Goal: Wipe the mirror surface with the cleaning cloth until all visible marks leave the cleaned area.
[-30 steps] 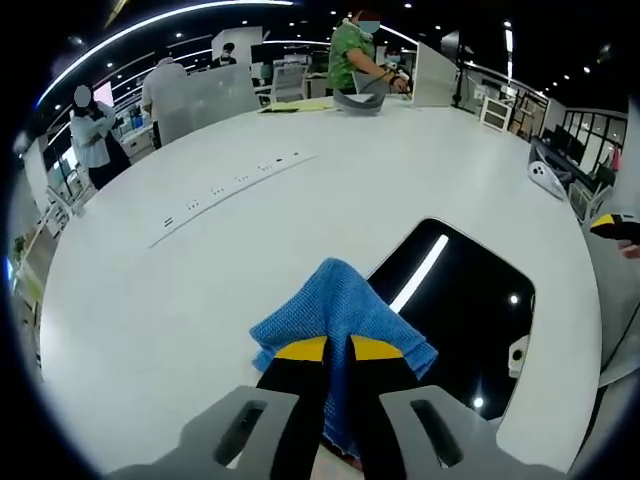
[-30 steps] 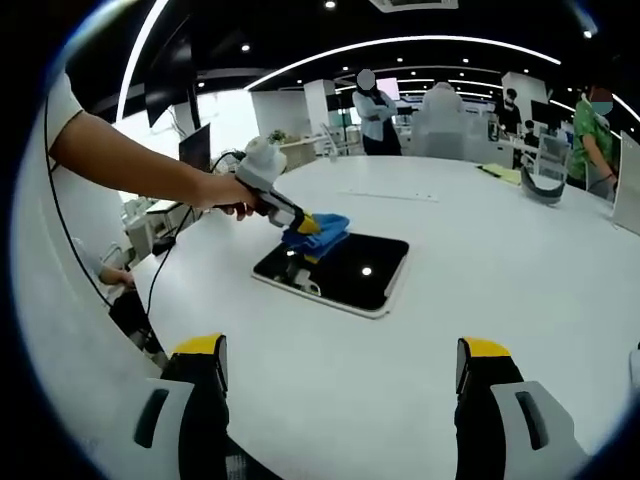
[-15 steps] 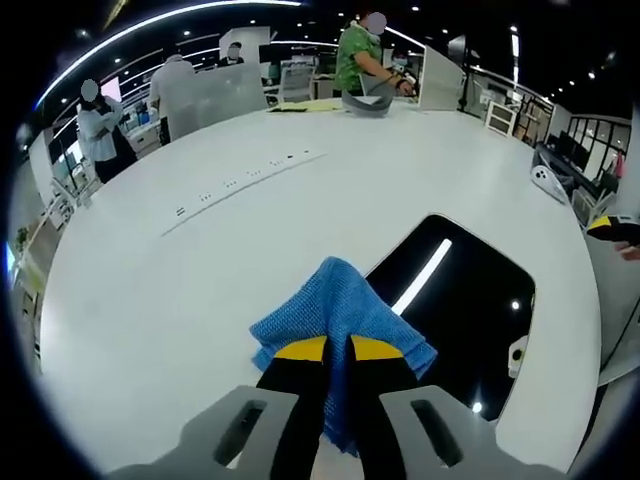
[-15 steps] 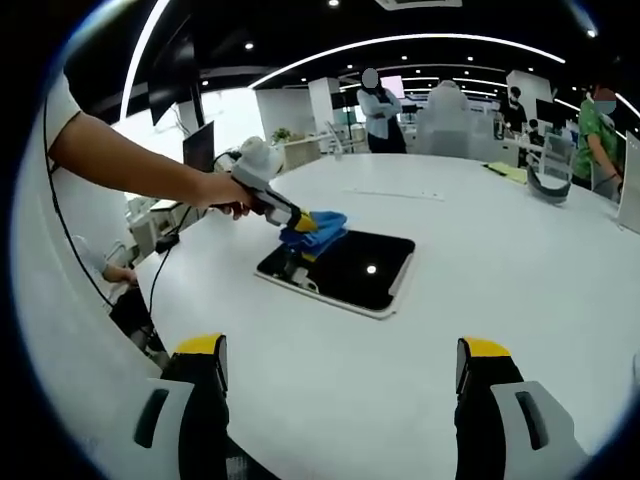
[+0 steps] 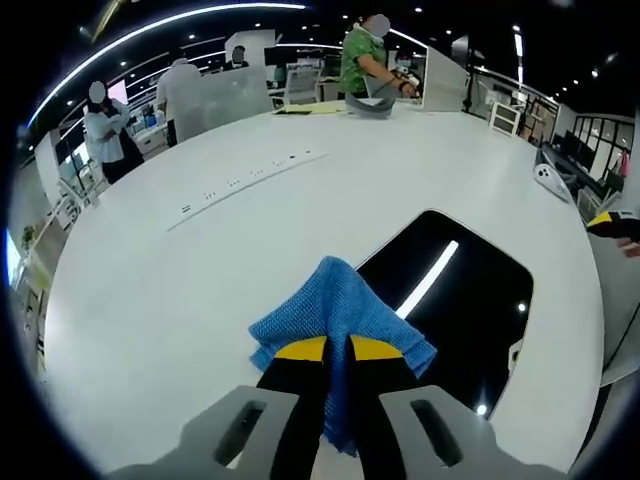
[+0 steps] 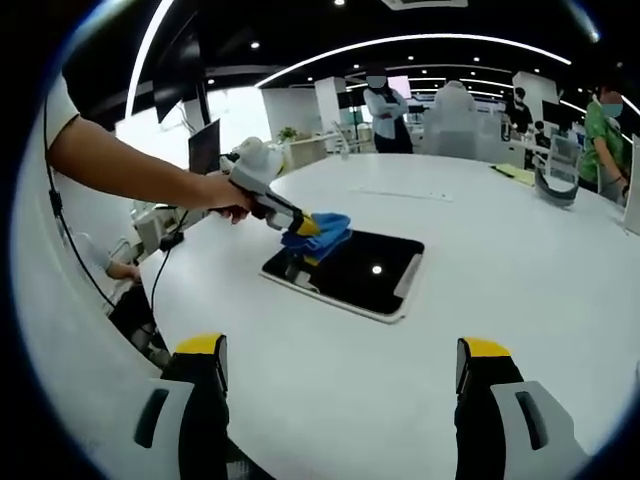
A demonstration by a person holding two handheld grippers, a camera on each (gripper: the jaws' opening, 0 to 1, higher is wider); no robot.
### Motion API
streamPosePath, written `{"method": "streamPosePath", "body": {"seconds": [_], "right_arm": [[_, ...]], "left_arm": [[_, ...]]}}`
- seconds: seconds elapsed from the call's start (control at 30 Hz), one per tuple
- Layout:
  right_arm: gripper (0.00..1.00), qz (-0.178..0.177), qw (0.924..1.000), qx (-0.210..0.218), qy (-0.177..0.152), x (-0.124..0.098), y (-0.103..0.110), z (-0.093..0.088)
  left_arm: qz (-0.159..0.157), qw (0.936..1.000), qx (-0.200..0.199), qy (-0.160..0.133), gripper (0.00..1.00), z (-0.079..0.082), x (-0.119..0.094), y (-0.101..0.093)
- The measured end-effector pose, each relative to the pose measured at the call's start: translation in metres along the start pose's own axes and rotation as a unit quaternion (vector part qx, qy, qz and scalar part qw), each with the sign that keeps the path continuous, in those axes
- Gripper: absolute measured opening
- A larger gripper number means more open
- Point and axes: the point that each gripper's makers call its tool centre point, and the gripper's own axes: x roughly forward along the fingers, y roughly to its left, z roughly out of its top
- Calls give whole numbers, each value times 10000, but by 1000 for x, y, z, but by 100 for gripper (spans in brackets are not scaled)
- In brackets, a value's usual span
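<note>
Mirror (image 5: pixel 470 300), glossy dark rounded rectangle, meets nubby blue cloth (image 5: pixel 340 310).

Open-plan office/lab, big white table (image 5: pixel 200 260) w/ power sockets (image 5: pixel 250 175), ceiling light strips (image 6: pixel 400 42), monitors (image 6: pixel 205 145), people standing (image 5: pixel 365 55)

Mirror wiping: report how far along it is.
Done: the left gripper has its jaws shut on the blue cloth, and the cloth sits at the mirror's edge. In hand: wiping there. Left: the rest of the glass; marks are too small to judge. The right gripper waits open.
</note>
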Motion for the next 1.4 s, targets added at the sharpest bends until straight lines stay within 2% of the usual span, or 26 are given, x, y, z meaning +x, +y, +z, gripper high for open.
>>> {"method": "streamPosePath", "body": {"seconds": [0.53, 1.4], "right_arm": [[95, 55, 10000, -37, -5, 8, 1, 7], [95, 99, 9999, -35, -3, 13, -1, 7]], "left_arm": [[-30, 10000, -33, -80, 5, -6, -4, -3], [-42, 9998, -122, -161, 5, -16, -9, -10]]}}
